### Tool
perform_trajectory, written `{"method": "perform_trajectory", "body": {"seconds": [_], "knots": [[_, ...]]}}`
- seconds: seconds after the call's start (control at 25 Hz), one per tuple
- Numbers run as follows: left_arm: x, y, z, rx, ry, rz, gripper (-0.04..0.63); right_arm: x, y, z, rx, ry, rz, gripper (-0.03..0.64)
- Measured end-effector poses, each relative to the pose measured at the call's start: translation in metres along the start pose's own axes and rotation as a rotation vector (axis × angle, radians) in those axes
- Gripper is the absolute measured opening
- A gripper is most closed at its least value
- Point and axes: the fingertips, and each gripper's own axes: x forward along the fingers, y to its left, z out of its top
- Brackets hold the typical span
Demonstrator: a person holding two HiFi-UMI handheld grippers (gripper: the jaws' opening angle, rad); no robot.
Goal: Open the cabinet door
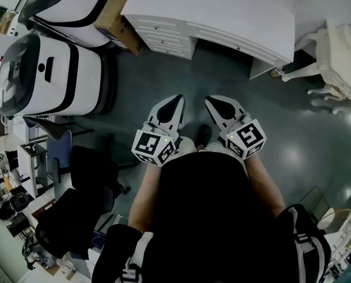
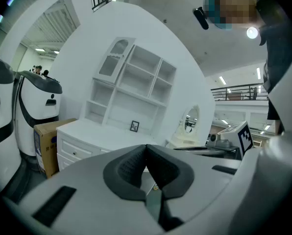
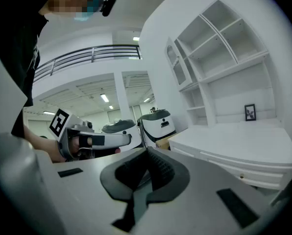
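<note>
A white desk (image 1: 222, 7) with a shelf hutch stands some way ahead of me. The hutch's narrow arched glazed cabinet door (image 2: 112, 58) is closed at its upper left; in the right gripper view the same door (image 3: 178, 65) is at the hutch's near end. My left gripper (image 1: 176, 101) and right gripper (image 1: 212, 101) are held side by side in front of the person's body, over the dark floor and well short of the desk. Both point at the furniture. The left gripper's (image 2: 146, 147) jaws meet with nothing between them, and so do the right gripper's (image 3: 147, 152).
Two large white machines (image 1: 46, 69) and a cardboard box (image 1: 119, 16) stand left of the desk. The desk's drawers (image 1: 164, 37) face me. A cream ornate chair (image 1: 340, 58) is at the right. A small picture frame (image 2: 134, 126) sits on the desktop. Black office chairs (image 1: 81, 175) stand to my left.
</note>
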Motion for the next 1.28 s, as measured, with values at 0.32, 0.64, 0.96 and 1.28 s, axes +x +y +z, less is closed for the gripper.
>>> {"method": "perform_trajectory", "body": {"seconds": [0.32, 0.64, 0.96, 1.28], "knots": [[-0.024, -0.015, -0.003, -0.01, -0.007, 0.006, 0.023, -0.017, 0.027, -0.007, 0.011, 0.007, 0.008, 0.014], [-0.031, -0.022, -0.016, -0.02, -0.001, 0.031, 0.023, -0.022, 0.033, -0.009, 0.025, -0.018, 0.018, 0.015], [-0.028, -0.008, -0.026, -0.031, 0.027, 0.07, 0.023, -0.009, 0.029, -0.023, 0.046, 0.032, 0.023, 0.017], [-0.022, 0.056, -0.045, -0.062, 0.042, 0.106, 0.023, 0.051, 0.019, -0.039, 0.034, 0.097, 0.017, 0.017]]}}
